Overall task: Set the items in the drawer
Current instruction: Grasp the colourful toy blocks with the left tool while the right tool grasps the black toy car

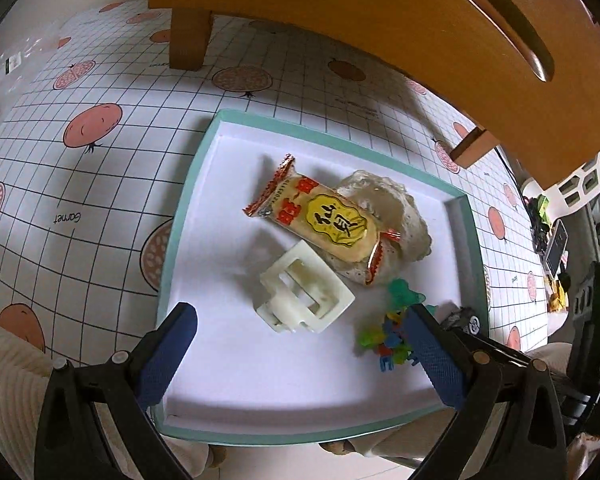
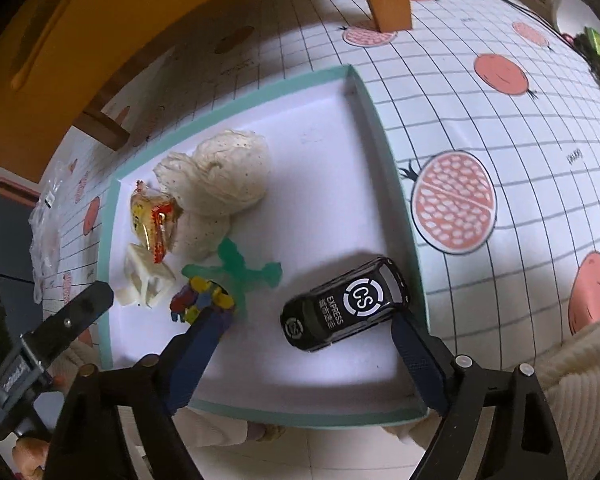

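A teal-rimmed white tray holds the items. My left gripper is open, its blue pads on either side of a cream hair claw clip without touching it. Beyond the clip, a yellow snack packet leans on a bundled speckled cloth. My right gripper is open around a black toy car; its right pad is at the car's end and its left pad is well clear, over a heap of small coloured pieces. A green toy figure lies beside the heap.
An orange wooden drawer unit with a slot handle stands on legs just beyond the tray, on a white grid tablecloth with fruit prints. A person's cream sleeve shows at the right. Clutter sits past the table's edge.
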{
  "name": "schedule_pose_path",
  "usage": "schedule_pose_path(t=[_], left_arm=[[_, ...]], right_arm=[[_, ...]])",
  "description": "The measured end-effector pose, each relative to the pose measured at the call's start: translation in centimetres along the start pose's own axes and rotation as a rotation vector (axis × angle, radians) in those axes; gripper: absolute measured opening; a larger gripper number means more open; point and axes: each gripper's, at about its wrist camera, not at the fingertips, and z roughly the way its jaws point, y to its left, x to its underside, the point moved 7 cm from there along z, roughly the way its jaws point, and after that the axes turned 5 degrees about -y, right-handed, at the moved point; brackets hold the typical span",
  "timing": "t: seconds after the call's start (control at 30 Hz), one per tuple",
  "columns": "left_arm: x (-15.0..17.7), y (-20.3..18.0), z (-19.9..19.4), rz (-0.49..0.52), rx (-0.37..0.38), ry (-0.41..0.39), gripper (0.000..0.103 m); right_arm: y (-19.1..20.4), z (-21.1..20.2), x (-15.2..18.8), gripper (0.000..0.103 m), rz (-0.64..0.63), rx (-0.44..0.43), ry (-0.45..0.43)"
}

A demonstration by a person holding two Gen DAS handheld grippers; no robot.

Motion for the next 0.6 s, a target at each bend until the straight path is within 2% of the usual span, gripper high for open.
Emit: schedule_pose_path(t=[0.07,0.23,0.43,0.53,0.6], left_arm=[[0.1,-0.2,-0.1,0.004,0.002,-0.003,0.103],[0.4,-1.0,-0.2,0.035,0.013,0.002,0.103],[0.9,-2.9,-0.4,0.119,0.023,0.001,0.103],[1.2,-3.9,-0.6,0.163,0.025,-0.004,0.103],[1.6,-4.5,-0.4,0.189,0.027,0.004,0.103]], right_arm=[[0.3,0.2,-0.1,0.084,-0.012,-0.022,-0.003],[0.7,0.5,-0.5,0.082,-0.014,-0.048,-0.028],[0.2,1.0,-1.6,0.074,-0.028,0.002,-0.064],[-0.1,1.4,-2.0,0.063,-0.021,0.014,-0.068],[-0.4,1.7,-1.8,0.061,-0.01,0.011,-0.05]])
